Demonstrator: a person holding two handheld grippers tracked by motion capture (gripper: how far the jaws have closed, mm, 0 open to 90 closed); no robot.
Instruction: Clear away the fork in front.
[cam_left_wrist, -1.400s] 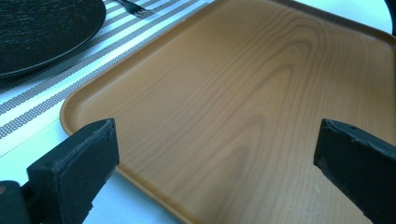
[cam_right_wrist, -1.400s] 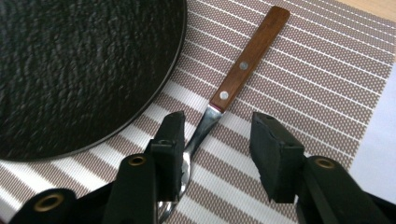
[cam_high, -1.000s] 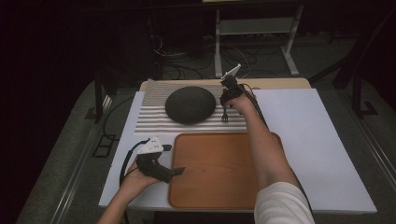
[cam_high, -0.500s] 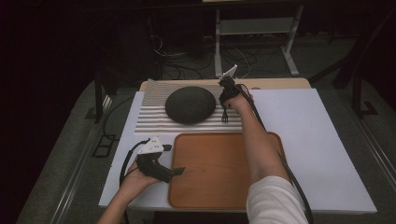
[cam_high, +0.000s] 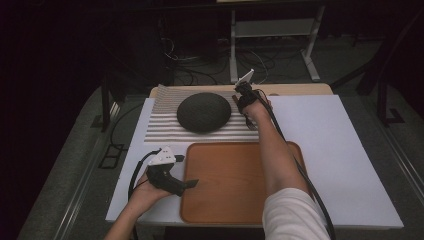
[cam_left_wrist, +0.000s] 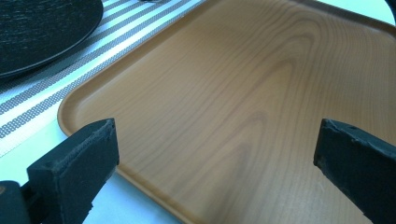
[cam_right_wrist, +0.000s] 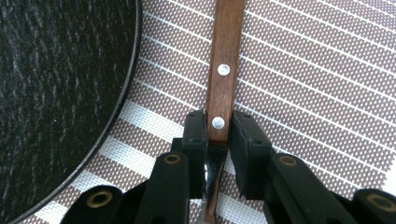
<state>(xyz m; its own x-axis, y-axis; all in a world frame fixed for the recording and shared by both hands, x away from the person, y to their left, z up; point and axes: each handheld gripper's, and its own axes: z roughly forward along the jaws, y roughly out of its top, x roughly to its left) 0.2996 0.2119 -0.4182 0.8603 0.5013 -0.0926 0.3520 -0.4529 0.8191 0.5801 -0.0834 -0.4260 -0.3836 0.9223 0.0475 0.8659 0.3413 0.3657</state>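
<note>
Wooden riveted handle (cam_right_wrist: 223, 70) clamped in right claw (cam_right_wrist: 218, 140); striped woven mat (cam_right_wrist: 317, 93) beneath.

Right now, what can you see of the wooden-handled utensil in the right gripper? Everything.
The wooden-handled utensil has a slim, flat, brown handle that looks like wood, with two silvery rivets along it. A shiny metal part continues from the handle down between the jaws; its working end is hidden, so what kind of utensil it is cannot be told. It lies over the striped placemat, just beside the black plate and apart from its rim. The right gripper is shut on the handle at the lower rivet, one pad on each side.
</note>
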